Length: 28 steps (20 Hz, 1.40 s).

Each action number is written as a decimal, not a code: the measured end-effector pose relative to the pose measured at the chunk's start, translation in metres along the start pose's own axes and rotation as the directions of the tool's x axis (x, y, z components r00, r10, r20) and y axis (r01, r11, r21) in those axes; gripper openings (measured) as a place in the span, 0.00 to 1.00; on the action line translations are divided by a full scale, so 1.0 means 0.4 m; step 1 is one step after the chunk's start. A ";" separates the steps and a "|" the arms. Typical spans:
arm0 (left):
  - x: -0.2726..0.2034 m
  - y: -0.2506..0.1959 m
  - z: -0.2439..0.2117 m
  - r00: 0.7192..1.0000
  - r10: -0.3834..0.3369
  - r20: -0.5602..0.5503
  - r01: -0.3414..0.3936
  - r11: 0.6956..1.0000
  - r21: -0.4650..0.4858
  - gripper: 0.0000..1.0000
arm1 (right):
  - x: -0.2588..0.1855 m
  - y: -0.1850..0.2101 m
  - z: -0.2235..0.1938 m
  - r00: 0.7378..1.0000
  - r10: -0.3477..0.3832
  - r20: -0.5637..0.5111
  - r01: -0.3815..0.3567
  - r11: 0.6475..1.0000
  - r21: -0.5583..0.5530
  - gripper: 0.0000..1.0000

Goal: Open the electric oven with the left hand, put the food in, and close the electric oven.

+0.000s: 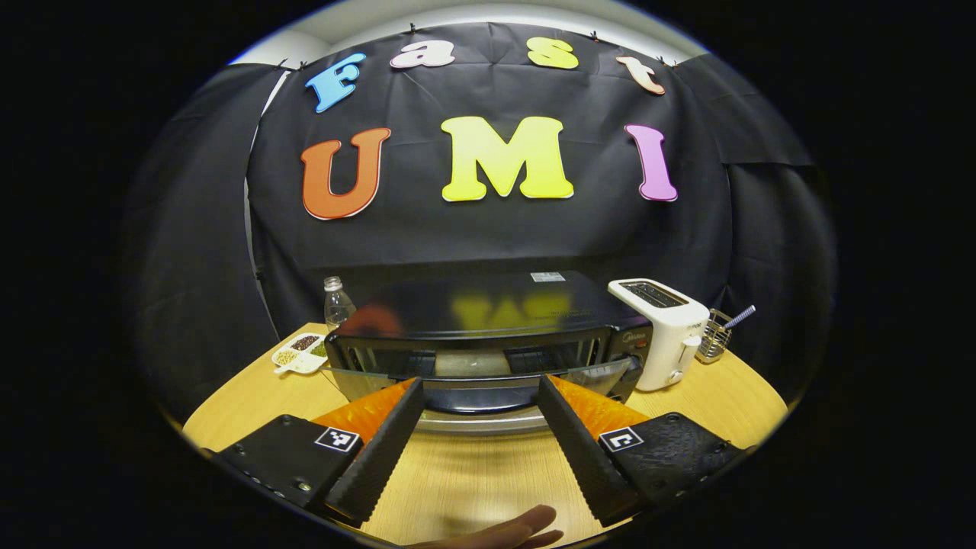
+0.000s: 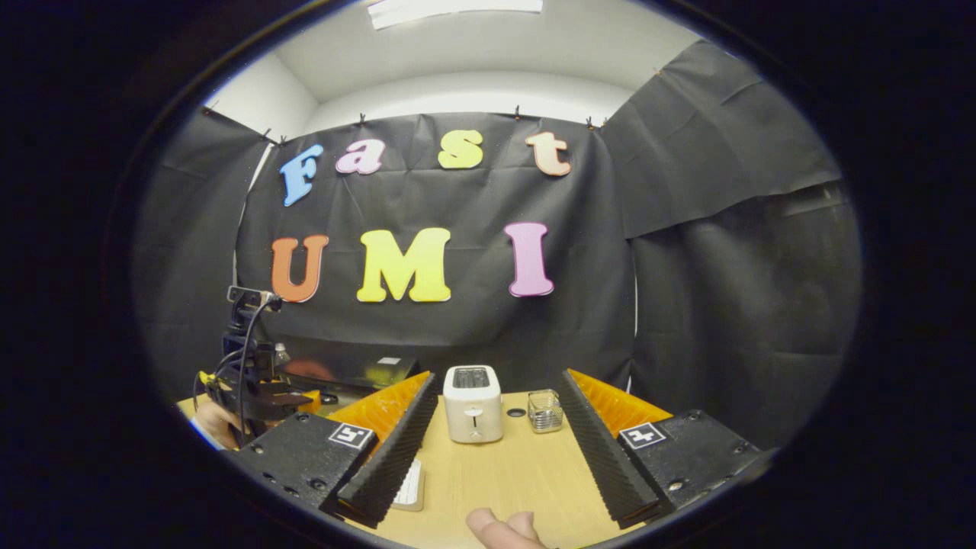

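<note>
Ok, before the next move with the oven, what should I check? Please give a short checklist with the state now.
1. Left gripper open: ok.
2. Handle between its fingers: ok.
3. Oven door fully open: not ok, it looks only ajar.
4. Right gripper holds the food: not ok, open and empty.
5. Where the food is: cannot tell.
6. Toaster clear of the door: ok, it stands beside the oven.

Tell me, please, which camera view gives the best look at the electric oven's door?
The left gripper view: the electric oven faces the camera squarely, its glass door partly lowered between the open left gripper. The right gripper view catches just the oven's dark top at the left, behind the other gripper, with the door hidden.
</note>
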<state>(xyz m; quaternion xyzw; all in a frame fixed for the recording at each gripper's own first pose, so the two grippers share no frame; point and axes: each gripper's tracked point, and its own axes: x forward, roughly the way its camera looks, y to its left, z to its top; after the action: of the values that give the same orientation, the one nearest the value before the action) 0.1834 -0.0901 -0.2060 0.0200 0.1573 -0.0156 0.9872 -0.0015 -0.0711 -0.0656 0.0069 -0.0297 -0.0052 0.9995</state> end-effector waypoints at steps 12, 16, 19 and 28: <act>-0.099 0.041 0.046 0.999 0.000 0.033 0.001 0.999 -0.044 0.98 | -0.036 0.010 0.004 1.000 -0.014 -0.004 0.014 1.000 0.014 1.00; -0.222 0.043 0.106 0.995 -0.017 0.100 0.021 0.999 -0.049 0.97 | -0.077 0.022 0.017 1.000 -0.020 0.003 0.020 1.000 0.024 1.00; -0.339 0.046 0.159 0.984 -0.018 0.179 0.021 1.000 -0.015 0.97 | -0.110 0.024 0.035 0.999 -0.031 0.018 0.030 0.999 0.025 1.00; -0.665 0.031 0.222 0.943 0.018 0.331 -0.038 0.998 0.052 0.97 | -0.216 0.067 0.058 0.999 -0.018 0.050 0.018 1.000 -0.009 1.00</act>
<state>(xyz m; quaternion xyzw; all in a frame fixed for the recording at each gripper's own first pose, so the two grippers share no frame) -0.0414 -0.0750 -0.0384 0.0479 -0.0113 -0.0094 0.9987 -0.0887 -0.0437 -0.0471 0.0022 -0.0543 -0.0145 0.9984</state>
